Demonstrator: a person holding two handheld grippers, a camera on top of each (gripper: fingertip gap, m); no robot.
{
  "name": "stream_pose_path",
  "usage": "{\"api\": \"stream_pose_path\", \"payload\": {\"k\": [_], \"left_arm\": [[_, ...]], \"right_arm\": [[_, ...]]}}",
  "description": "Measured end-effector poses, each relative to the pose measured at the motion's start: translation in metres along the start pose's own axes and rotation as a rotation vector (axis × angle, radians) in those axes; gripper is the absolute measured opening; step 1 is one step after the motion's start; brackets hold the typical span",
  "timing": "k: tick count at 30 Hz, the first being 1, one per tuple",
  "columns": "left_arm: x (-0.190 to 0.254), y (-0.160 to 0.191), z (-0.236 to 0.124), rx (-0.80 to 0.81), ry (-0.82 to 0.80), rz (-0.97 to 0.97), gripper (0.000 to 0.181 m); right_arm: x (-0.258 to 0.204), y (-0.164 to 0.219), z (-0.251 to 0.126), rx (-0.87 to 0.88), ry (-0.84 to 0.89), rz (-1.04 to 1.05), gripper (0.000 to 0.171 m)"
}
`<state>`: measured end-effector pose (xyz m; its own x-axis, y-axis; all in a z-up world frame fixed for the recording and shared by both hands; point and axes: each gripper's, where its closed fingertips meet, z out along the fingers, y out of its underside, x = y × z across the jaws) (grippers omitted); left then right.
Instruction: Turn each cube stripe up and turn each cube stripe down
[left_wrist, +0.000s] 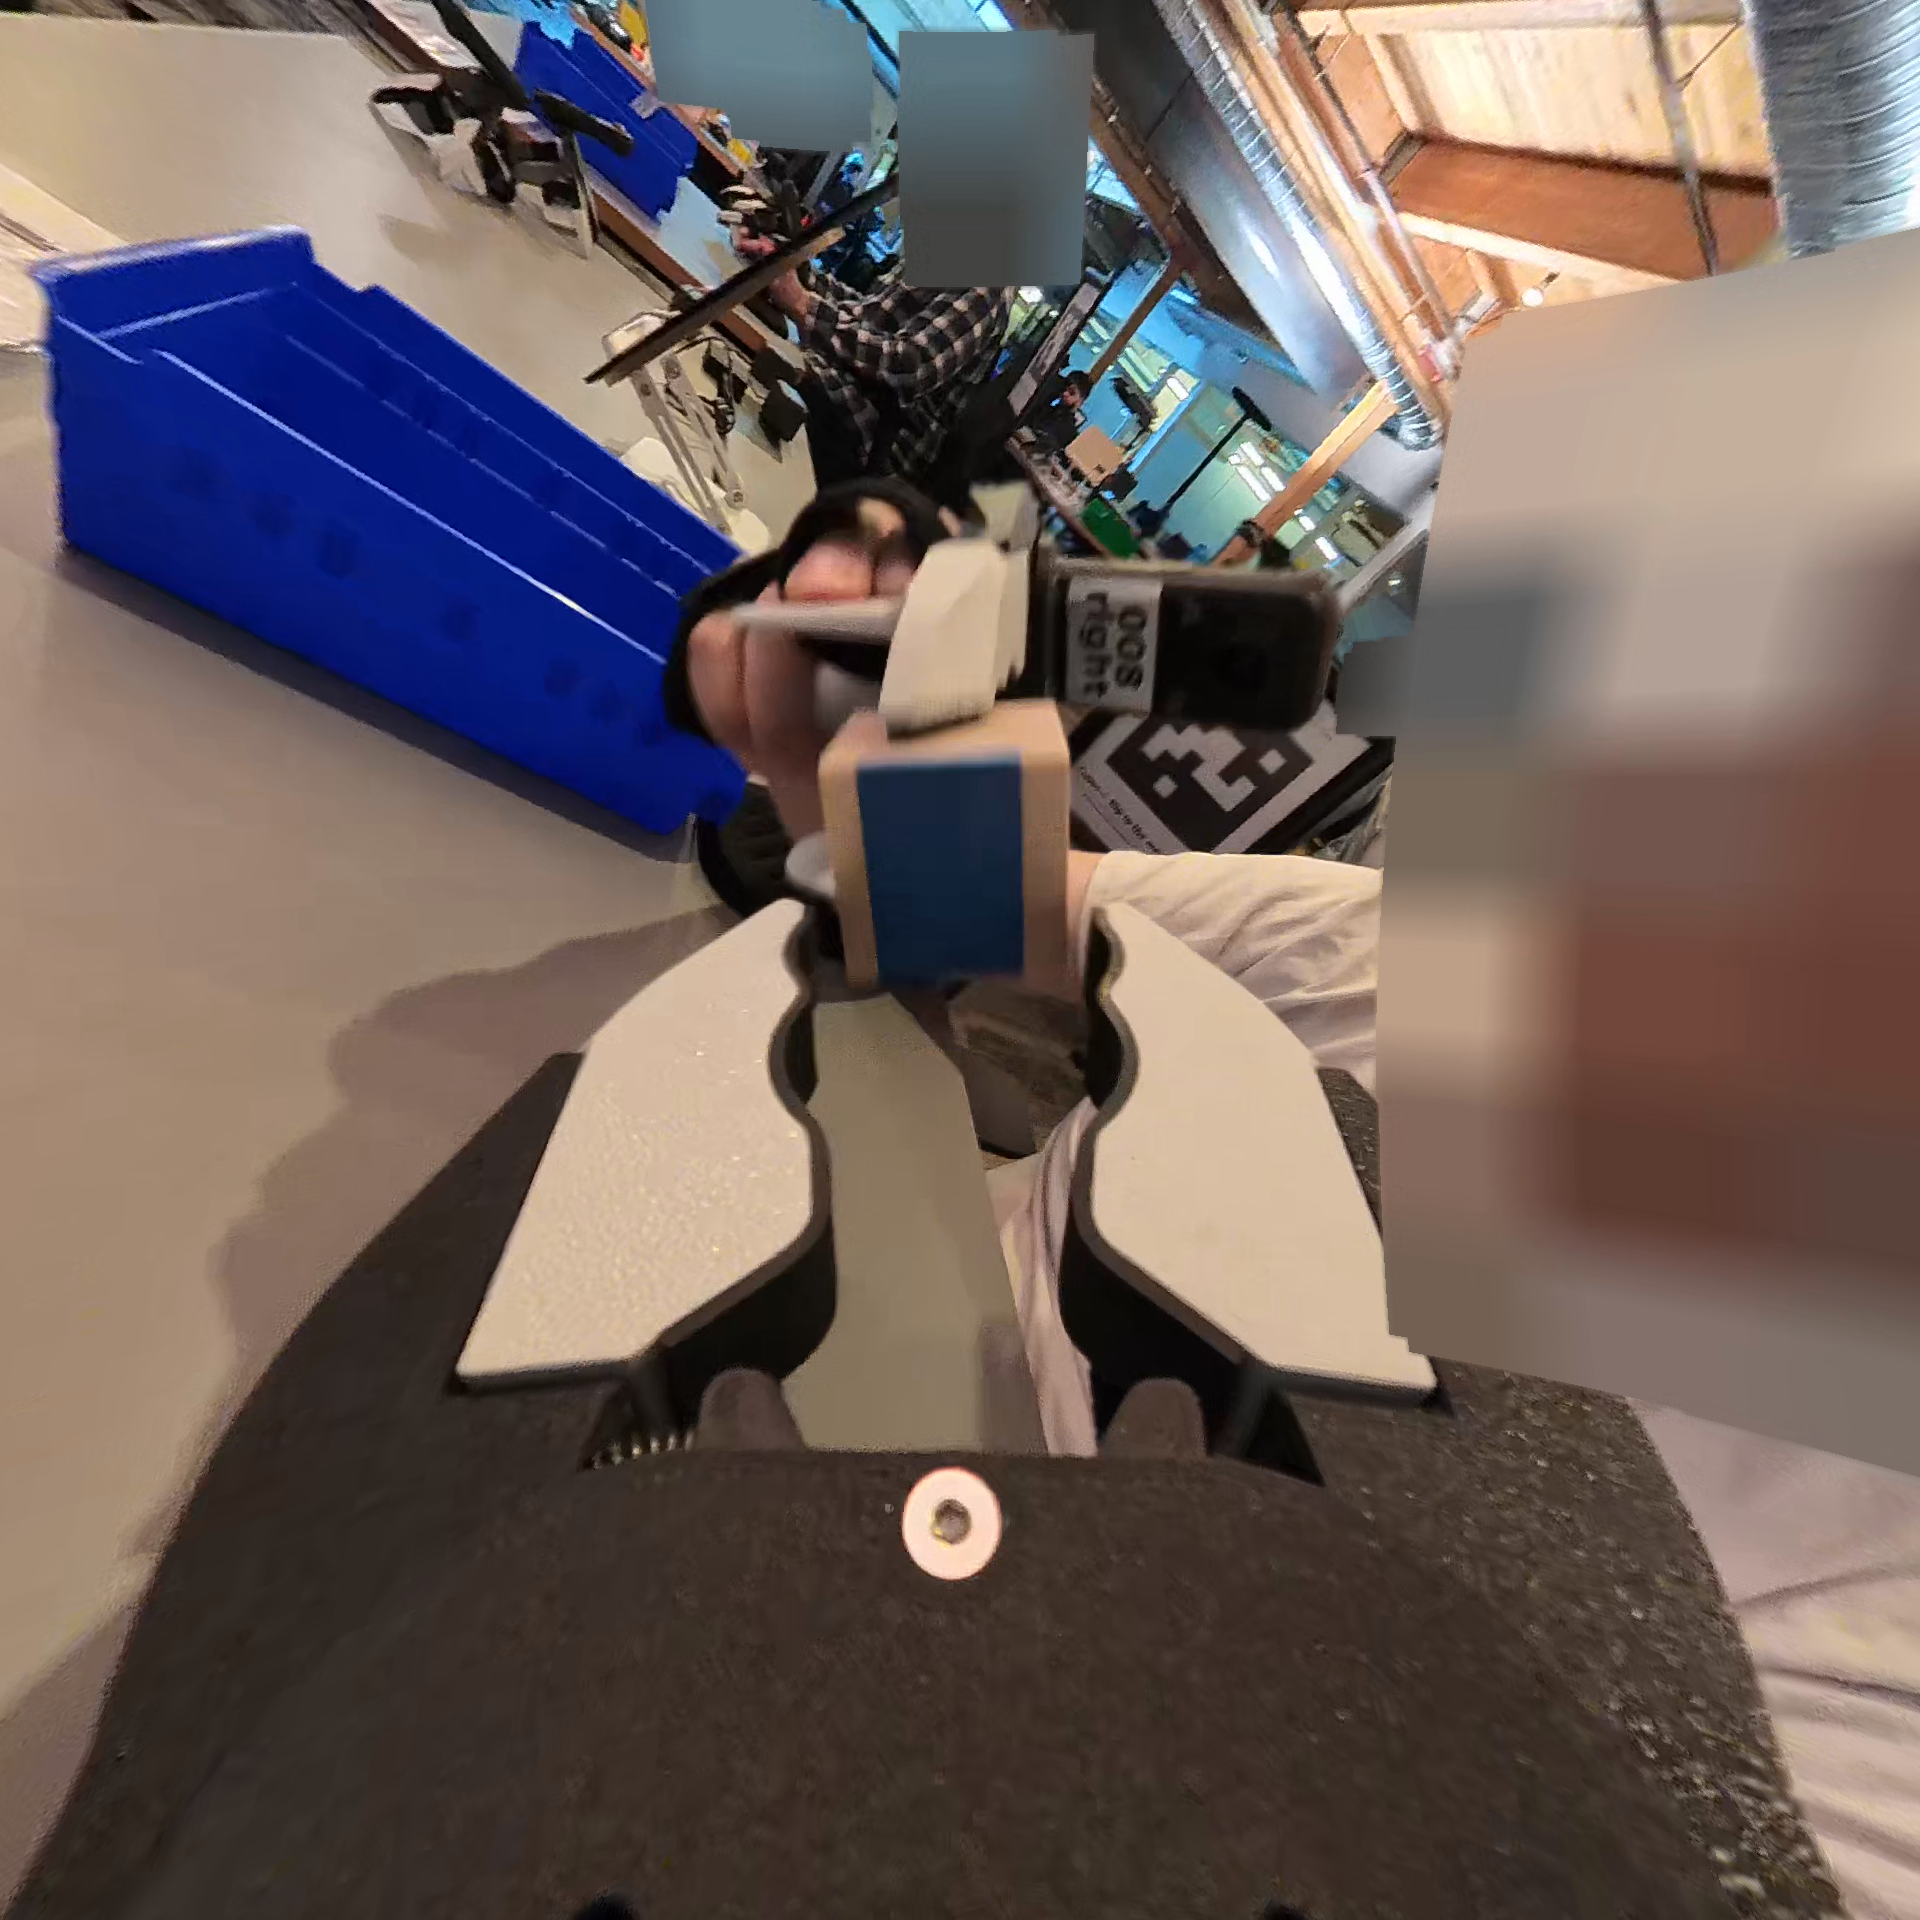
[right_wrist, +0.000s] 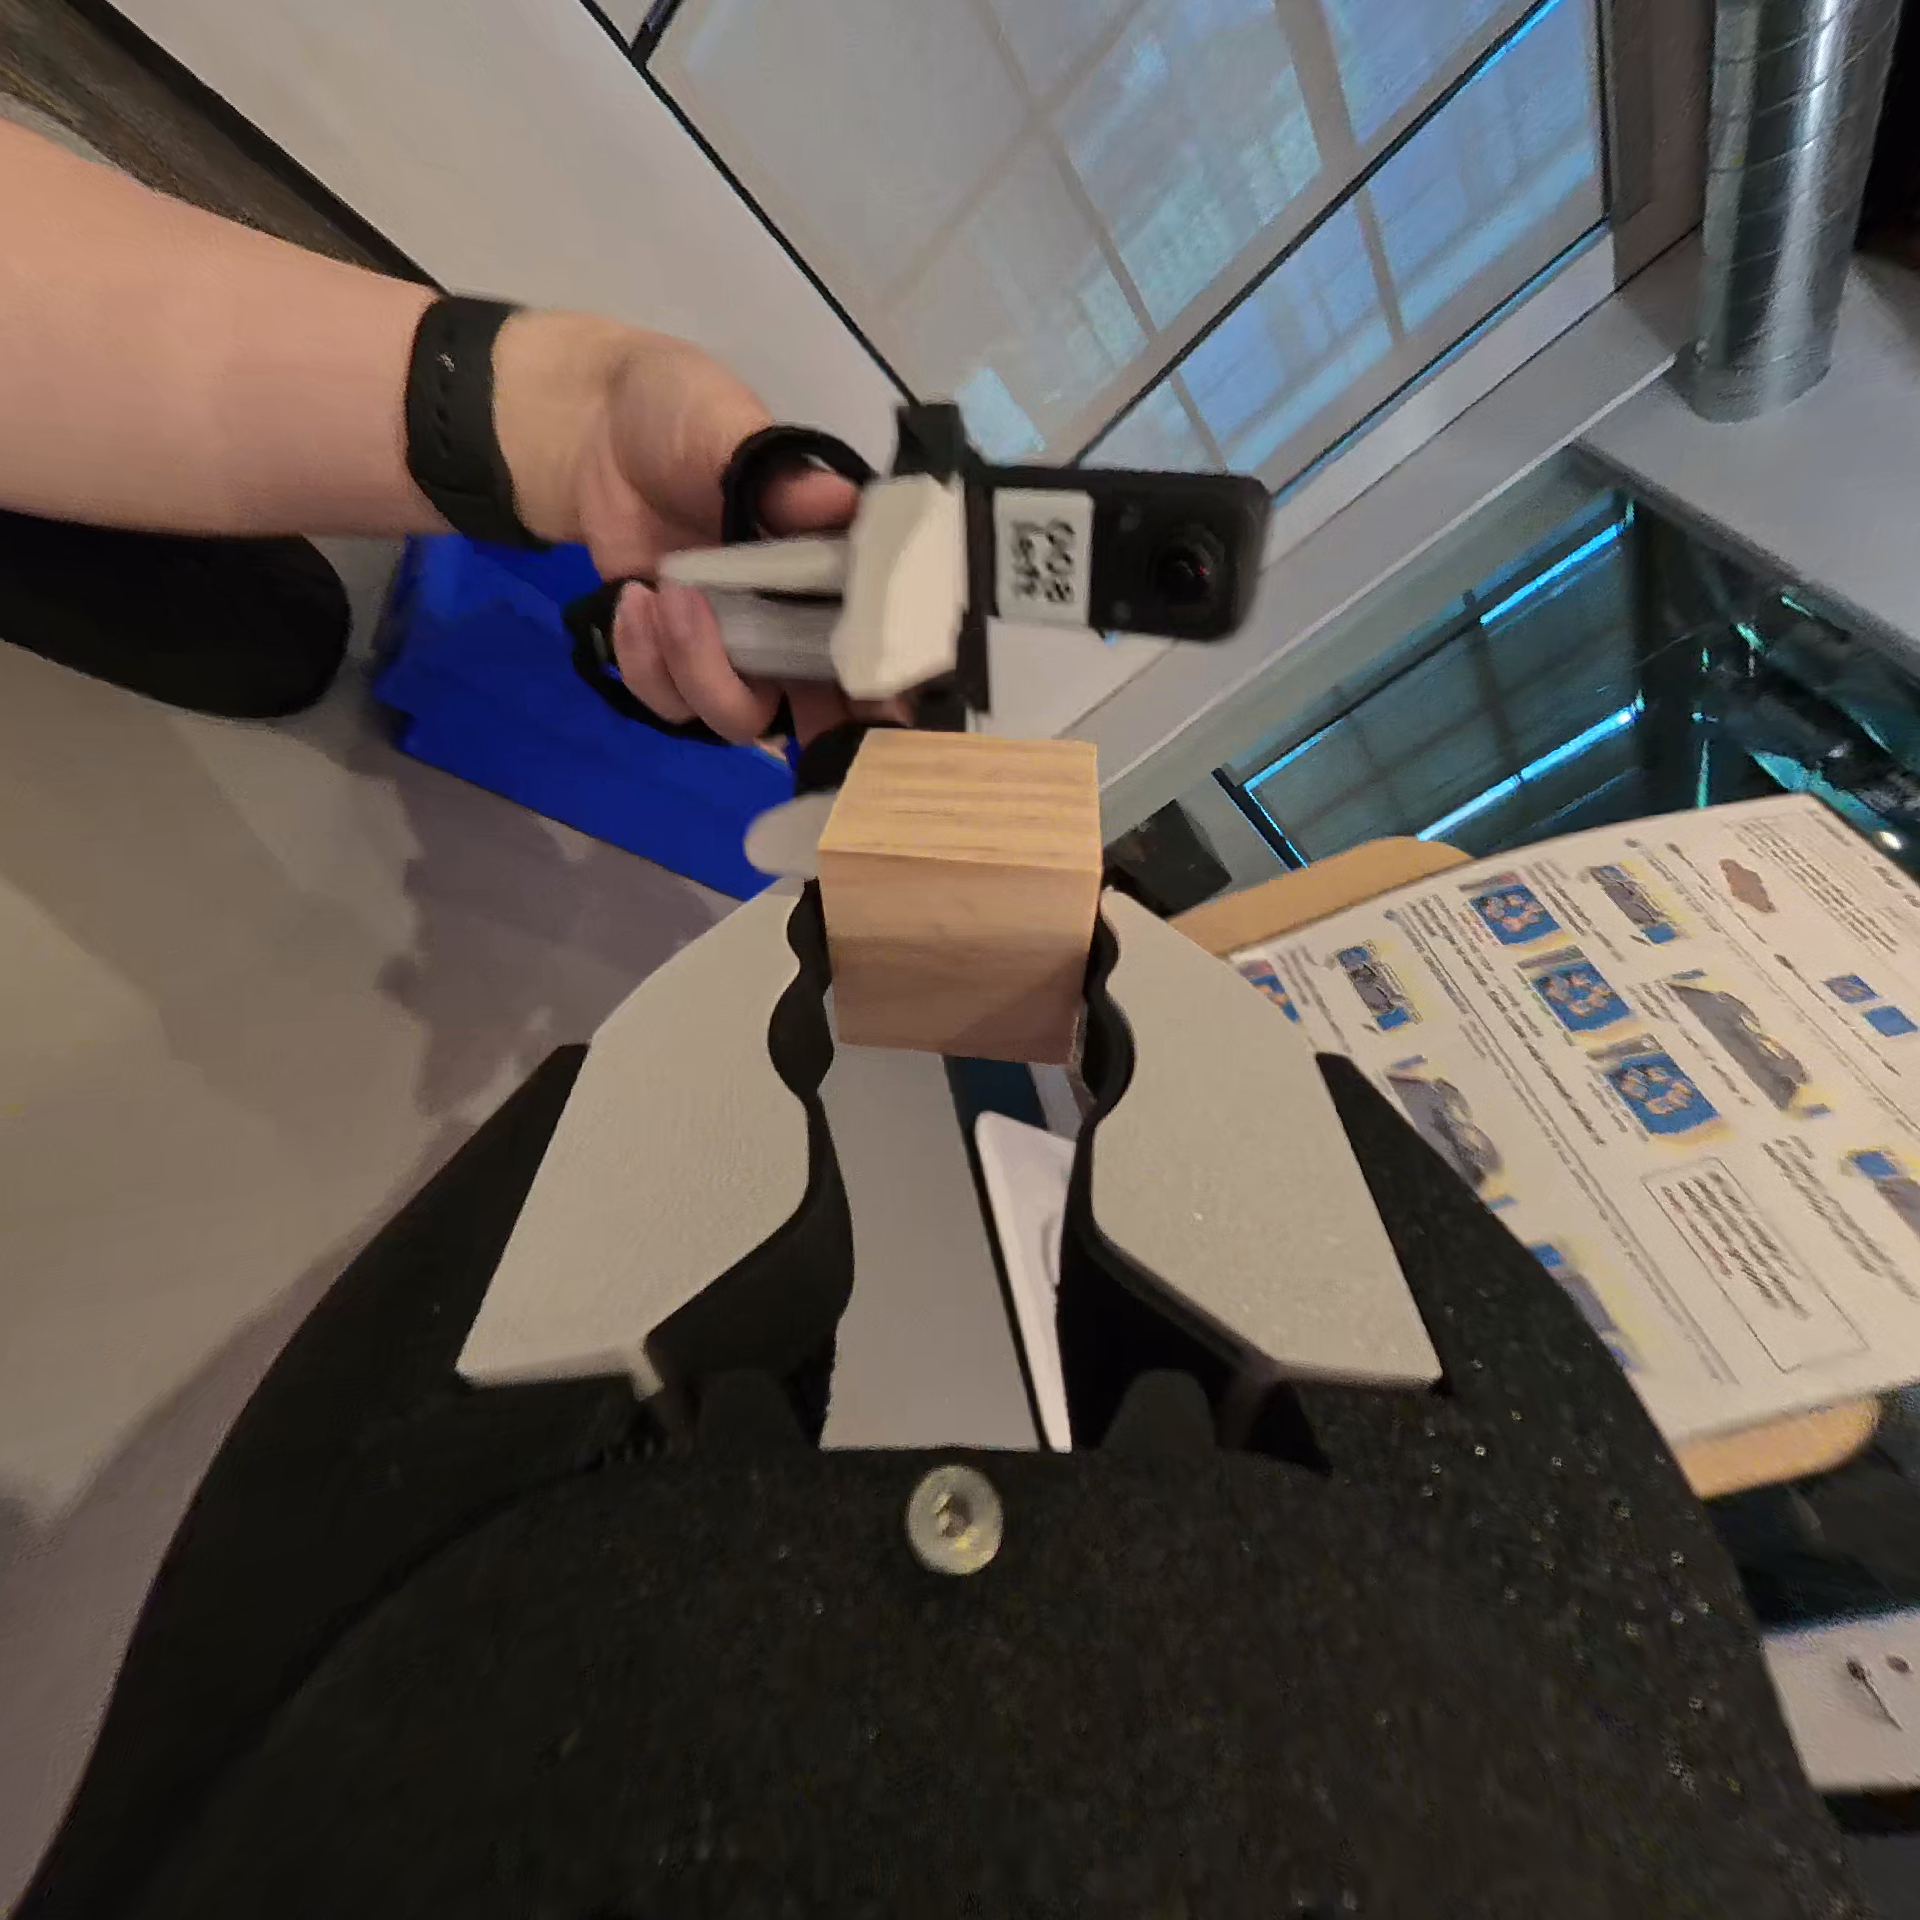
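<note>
A wooden cube (left_wrist: 945, 852) is held in the air between my two grippers. In the left wrist view its blue stripe faces the camera. In the right wrist view only plain wood faces (right_wrist: 961, 904) show. My right gripper (right_wrist: 956, 904) is shut on the cube, with both fingers pressed on its sides. My left gripper (left_wrist: 951, 914) straddles the cube's near end, with thin gaps at both fingers, so it is open. The two grippers face each other, turned a quarter turn apart. A white finger (left_wrist: 940, 634) of the right gripper lies over the cube's top.
A blue plastic bin (left_wrist: 343, 499) lies on the grey table (left_wrist: 208, 935), left of the grippers, and shows behind the hand in the right wrist view (right_wrist: 540, 707). A printed sheet on a wooden board (right_wrist: 1610, 1091) lies at the right. A person in a checked shirt (left_wrist: 894, 353) is at a far bench.
</note>
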<state>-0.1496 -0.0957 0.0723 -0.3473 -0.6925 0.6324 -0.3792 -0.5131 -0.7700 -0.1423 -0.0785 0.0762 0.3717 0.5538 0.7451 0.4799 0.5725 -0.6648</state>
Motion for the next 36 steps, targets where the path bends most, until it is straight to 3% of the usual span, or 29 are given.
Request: {"api": "stream_pose_path", "payload": {"k": [3, 5, 8, 10, 12, 16, 21, 36], "left_arm": [[-0.004, -0.004, -0.02, 0.007, -0.114, 0.064, 0.059], [-0.003, -0.006, -0.032, 0.011, -0.163, 0.091, 0.058], [0.003, -0.009, -0.041, 0.023, -0.177, 0.103, 0.053], [0.002, -0.009, -0.043, 0.022, -0.193, 0.093, 0.05], [-0.003, -0.007, -0.044, 0.005, -0.221, 0.088, 0.048], [-0.009, -0.004, -0.039, -0.011, -0.236, 0.082, 0.046], [-0.016, 0.001, -0.033, -0.042, -0.257, 0.074, 0.045], [-0.025, 0.005, -0.031, -0.066, -0.274, 0.042, 0.041]], "right_arm": [[0.051, 0.017, -0.04, -0.162, 0.09, -0.04, 0.046], [0.093, 0.046, -0.092, -0.344, 0.15, 0.077, 0.046], [0.14, 0.128, -0.196, -0.667, 0.381, 0.366, 0.046], [0.13, 0.195, -0.256, -0.93, 0.449, 0.661, 0.046], [0.1, 0.248, -0.288, -1.105, 0.454, 0.99, 0.046], [0.052, 0.309, -0.278, -1.194, 0.352, 1.342, 0.047], [0.019, 0.334, -0.251, -1.304, 0.249, 1.469, 0.047], [0.004, 0.351, -0.228, -1.403, 0.249, 1.459, 0.047]]}}
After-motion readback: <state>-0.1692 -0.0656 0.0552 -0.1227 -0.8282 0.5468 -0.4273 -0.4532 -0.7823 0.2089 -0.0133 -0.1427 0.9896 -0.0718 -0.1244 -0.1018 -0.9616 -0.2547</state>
